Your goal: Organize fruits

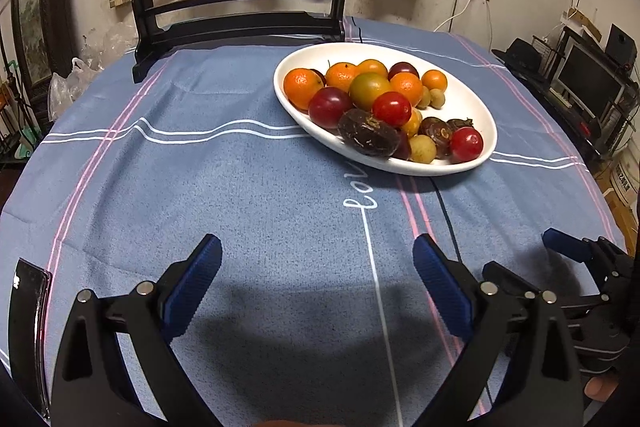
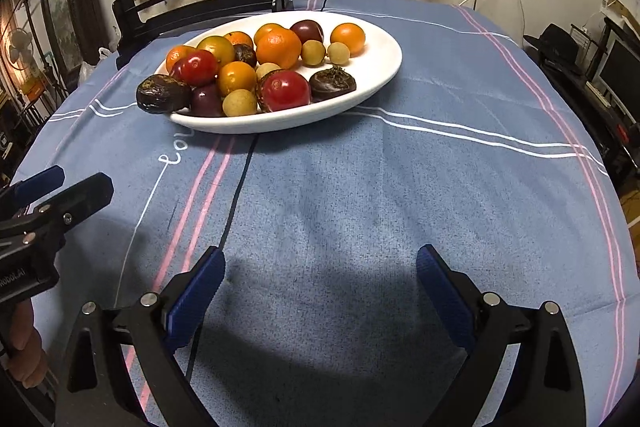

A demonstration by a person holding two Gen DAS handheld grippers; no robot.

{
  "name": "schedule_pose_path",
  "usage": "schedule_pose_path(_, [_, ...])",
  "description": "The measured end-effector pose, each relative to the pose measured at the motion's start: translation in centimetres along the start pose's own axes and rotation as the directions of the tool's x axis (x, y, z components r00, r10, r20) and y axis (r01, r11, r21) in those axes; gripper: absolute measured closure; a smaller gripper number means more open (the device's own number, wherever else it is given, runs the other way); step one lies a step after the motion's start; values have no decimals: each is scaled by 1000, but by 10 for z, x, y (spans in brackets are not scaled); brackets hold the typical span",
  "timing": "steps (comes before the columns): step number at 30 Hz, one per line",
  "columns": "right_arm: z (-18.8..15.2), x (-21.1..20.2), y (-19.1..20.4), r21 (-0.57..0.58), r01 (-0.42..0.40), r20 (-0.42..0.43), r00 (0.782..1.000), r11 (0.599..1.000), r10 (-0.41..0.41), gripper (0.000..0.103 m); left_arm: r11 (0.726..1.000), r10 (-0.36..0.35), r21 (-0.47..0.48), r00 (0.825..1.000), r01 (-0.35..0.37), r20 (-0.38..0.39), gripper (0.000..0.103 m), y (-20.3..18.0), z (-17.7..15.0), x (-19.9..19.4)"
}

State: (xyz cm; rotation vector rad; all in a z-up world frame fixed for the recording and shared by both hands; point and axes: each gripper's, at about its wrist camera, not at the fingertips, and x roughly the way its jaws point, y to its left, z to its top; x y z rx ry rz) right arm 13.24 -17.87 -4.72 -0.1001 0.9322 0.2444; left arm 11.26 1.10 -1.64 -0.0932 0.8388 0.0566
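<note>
A white oval plate [image 1: 472, 107] [image 2: 380, 67] on the blue tablecloth holds a heap of fruit: oranges [image 1: 302, 87] [image 2: 279, 47], red tomatoes [image 1: 392, 109] [image 2: 286, 91], dark purple passion fruits [image 1: 368, 138] [image 2: 163, 93], plums and small tan longans [image 2: 239, 103]. One passion fruit hangs over the plate's near rim. My left gripper [image 1: 317, 251] is open and empty, above the cloth, well short of the plate. My right gripper [image 2: 321, 261] is open and empty, also short of the plate. Each gripper shows at the edge of the other's view [image 1: 576, 251] [image 2: 60, 187].
A dark wooden screen stand [image 1: 240, 23] with a round painted panel stands at the table's far edge behind the plate. A black phone-like object [image 1: 28, 327] lies at the near left table edge. Shelves with a monitor [image 1: 588, 83] stand right of the table.
</note>
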Motion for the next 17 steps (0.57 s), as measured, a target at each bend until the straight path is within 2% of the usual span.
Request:
schedule_pose_path(7, [-3,11,6,-25,23,-29,999,999,-24,4,1000,7,3,1000,-7,24,9,0,0,-3])
schedule_pose_path(11, [-4,11,5,-22,21,-25,999,1000,-22,4,1000,-3,5,1000,3,2,8,-1,-1,-1])
schedule_pose_path(17, [-5,10,5,-21,25,-13,1000,999,-25,3,999,22,34,999,-21,-35,7,-7,-5,7])
